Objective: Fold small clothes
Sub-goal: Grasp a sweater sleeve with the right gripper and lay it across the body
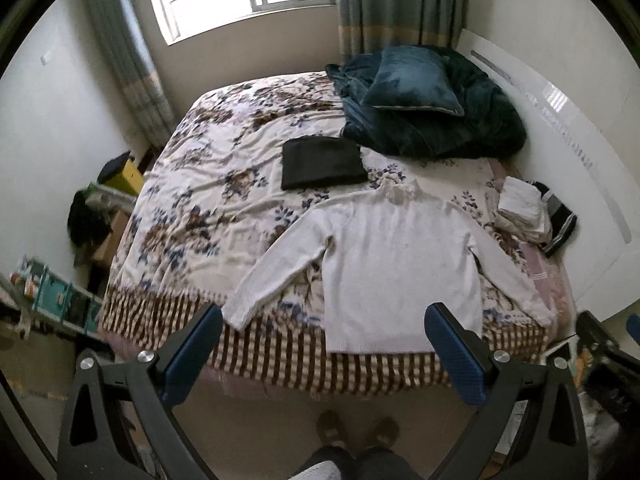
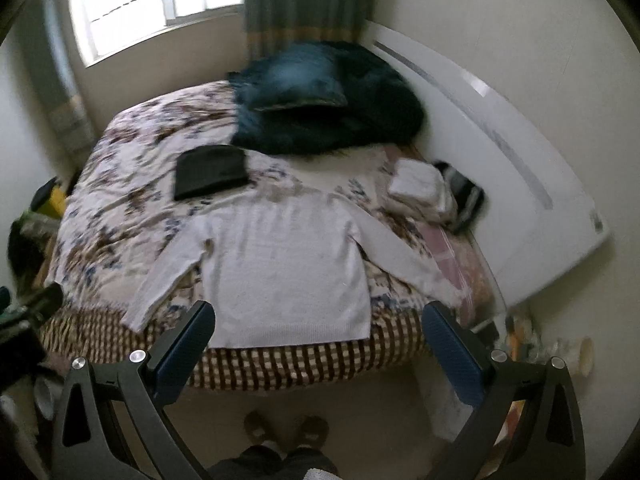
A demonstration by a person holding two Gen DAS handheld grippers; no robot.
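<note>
We are looking down at a white sweater (image 1: 400, 264) lying flat on the bed (image 1: 192, 184), its hem at the near edge of the bed and its collar pointing away toward the window, so its long axis is running straight out from us. Its sleeves are spreading out to either side of the body. Both tools are hanging above the floor short of the hem, well apart from the cloth: the left gripper (image 1: 324, 356) is sitting with its fingers spread wide and holding nothing, and the right gripper (image 2: 320, 354) is doing the same. Judging by each view, the sleeve on the left is lying nearer our left tool and the other sleeve nearer our right. Beyond the collar, a folded black garment (image 1: 322, 162) is resting, and right of the sweater a folded white pile (image 1: 520, 212) is sitting.
</note>
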